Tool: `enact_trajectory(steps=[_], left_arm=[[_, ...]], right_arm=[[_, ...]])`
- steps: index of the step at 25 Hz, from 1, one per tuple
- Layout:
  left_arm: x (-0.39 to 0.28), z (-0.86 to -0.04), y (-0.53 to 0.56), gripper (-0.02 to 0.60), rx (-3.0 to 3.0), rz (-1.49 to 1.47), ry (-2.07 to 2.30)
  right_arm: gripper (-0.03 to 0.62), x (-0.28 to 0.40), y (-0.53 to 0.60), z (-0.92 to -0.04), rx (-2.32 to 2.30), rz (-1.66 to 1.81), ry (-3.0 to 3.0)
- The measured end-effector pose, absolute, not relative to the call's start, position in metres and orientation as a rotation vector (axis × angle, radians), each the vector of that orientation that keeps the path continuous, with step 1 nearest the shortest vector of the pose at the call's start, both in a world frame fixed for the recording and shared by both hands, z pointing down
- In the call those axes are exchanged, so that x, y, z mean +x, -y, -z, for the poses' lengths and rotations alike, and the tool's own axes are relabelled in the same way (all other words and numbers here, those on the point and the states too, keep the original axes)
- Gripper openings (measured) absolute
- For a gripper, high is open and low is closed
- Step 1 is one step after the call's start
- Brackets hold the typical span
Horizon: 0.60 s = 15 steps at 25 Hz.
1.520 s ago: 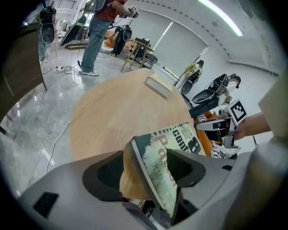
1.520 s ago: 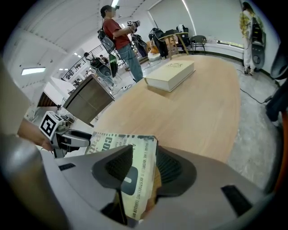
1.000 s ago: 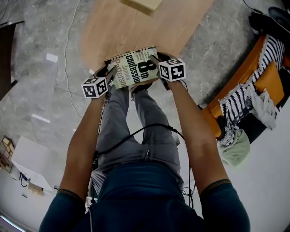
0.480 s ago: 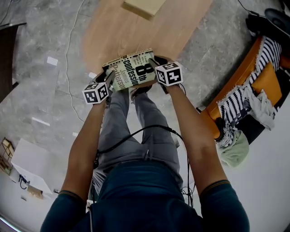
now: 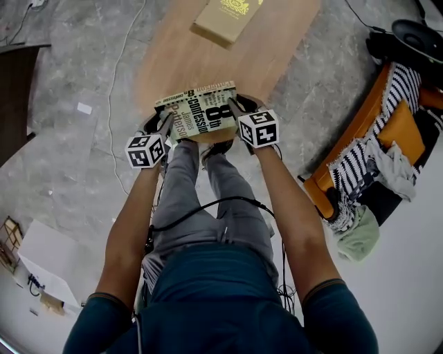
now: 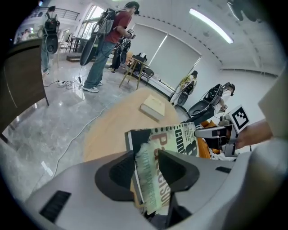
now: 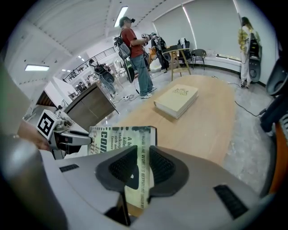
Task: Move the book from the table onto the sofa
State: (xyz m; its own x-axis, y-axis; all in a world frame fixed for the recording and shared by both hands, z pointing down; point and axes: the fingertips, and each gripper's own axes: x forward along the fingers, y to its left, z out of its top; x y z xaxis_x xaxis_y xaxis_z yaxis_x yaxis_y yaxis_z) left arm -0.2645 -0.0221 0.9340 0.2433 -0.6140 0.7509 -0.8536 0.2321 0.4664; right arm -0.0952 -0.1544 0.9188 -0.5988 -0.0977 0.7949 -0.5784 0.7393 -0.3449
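The left gripper (image 6: 147,157) is clamped on one short edge of the book (image 5: 201,114), and the right gripper (image 7: 143,164) on the opposite edge. Both sets of jaws have just been closing, and the pads press the cover from either side. The book hangs between them, cover up and slightly tilted, over the near rounded end of the table (image 5: 180,55) and above the person's feet.

Beyond that end, bare wood runs to a tan book (image 5: 228,17) lying well away at the far end. Grey stone floor (image 5: 76,159) lies open on the left, crossed only by a thin cable (image 5: 114,90). On the right a strip of floor separates the table from the orange sofa (image 5: 360,131), which is heaped with a striped blanket (image 5: 360,155) and loose cloth.

The held book has a pale cream-green cover with heavy black lettering, a large figure 8 and a dark band along one edge.

Only the head view shows the sofa seat and both arms together. The left gripper view shows a frayed, worn corner of the cover at the jaws. The right gripper view shows small print on the back cover and, further off, a person in a red top (image 7: 135,54) standing on the open floor.
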Motion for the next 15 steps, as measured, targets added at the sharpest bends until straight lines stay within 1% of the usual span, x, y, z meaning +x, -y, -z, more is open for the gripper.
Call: enact_trajectory(steps=[5, 15], left_arm=[[-0.272, -0.879, 0.037, 0.164, 1.555, -0.281, 1.511], [-0.307, -0.77, 0.068, 0.163, 1.735, -0.258, 1.629]], right_arm=[[0.094, -0.098, 0.163, -0.864, 0.558, -0.709, 2.207], [0.091, -0.124, 0.182, -0.756, 0.652, -0.586, 2.378]])
